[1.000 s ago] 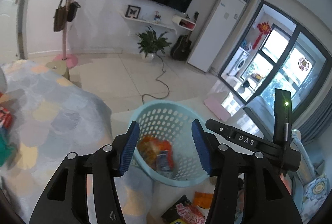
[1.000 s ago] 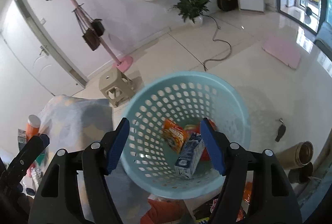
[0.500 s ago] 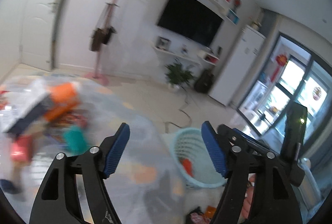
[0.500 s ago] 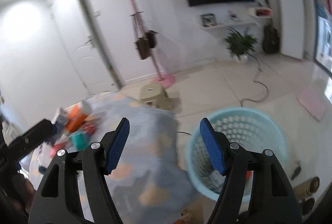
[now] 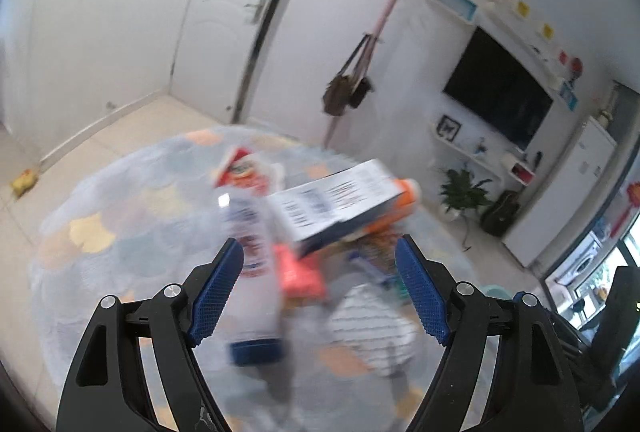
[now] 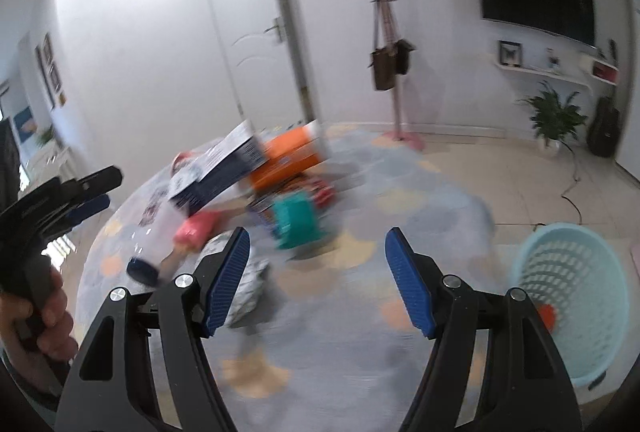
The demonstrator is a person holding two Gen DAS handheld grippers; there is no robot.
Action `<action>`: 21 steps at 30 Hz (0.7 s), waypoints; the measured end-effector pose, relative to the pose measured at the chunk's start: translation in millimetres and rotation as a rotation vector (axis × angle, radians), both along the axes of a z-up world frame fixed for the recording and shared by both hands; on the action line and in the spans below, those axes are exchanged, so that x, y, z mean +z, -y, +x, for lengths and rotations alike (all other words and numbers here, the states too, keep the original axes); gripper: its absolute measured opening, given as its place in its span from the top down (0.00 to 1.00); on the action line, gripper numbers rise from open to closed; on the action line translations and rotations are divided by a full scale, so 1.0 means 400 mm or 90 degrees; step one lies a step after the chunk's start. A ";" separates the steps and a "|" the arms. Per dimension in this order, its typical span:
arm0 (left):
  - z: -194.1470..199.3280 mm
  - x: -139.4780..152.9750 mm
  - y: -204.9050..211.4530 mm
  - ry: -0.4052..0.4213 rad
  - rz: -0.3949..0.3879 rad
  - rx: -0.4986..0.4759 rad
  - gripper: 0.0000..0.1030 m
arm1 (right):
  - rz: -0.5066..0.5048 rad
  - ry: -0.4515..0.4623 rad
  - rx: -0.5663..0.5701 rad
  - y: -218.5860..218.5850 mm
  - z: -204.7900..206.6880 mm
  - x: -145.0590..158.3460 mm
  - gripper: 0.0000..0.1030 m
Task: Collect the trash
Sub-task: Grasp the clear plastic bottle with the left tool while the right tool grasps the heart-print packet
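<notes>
A pile of trash lies on a round table with a pastel cloth (image 5: 100, 232). It holds a white-and-navy box (image 5: 336, 204), a clear bottle with a blue cap (image 5: 252, 272), a pink packet (image 5: 298, 272), a striped crumpled wrapper (image 5: 372, 324) and a teal packet (image 6: 298, 224). My left gripper (image 5: 320, 288) is open and empty just above the pile. My right gripper (image 6: 318, 280) is open and empty over the cloth (image 6: 360, 312). The light blue basket (image 6: 572, 296) stands at the right, with orange trash inside. Both views are blurred.
The left gripper also shows at the left edge of the right wrist view (image 6: 60, 200), held by a hand. A coat stand with bags (image 6: 390, 60), a door (image 6: 248, 44), a potted plant (image 6: 554, 116) and a floor cable (image 6: 574, 188) stand beyond the table.
Both grippers have swung left, from over the basket to over the table's trash pile. Both have stayed open and empty.
</notes>
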State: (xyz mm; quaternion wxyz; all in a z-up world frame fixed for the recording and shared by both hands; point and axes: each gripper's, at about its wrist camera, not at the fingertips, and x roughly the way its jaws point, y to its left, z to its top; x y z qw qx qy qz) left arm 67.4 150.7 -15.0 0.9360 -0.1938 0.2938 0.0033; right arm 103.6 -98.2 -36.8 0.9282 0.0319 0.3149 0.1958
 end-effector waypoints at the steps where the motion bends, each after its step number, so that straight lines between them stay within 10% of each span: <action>1: 0.005 -0.013 -0.010 -0.012 0.004 0.002 0.26 | -0.001 -0.008 0.015 -0.026 0.002 -0.014 0.35; 21: 0.113 -0.151 -0.119 -0.122 0.026 0.046 0.28 | -0.070 -0.058 0.111 -0.214 0.044 -0.134 0.27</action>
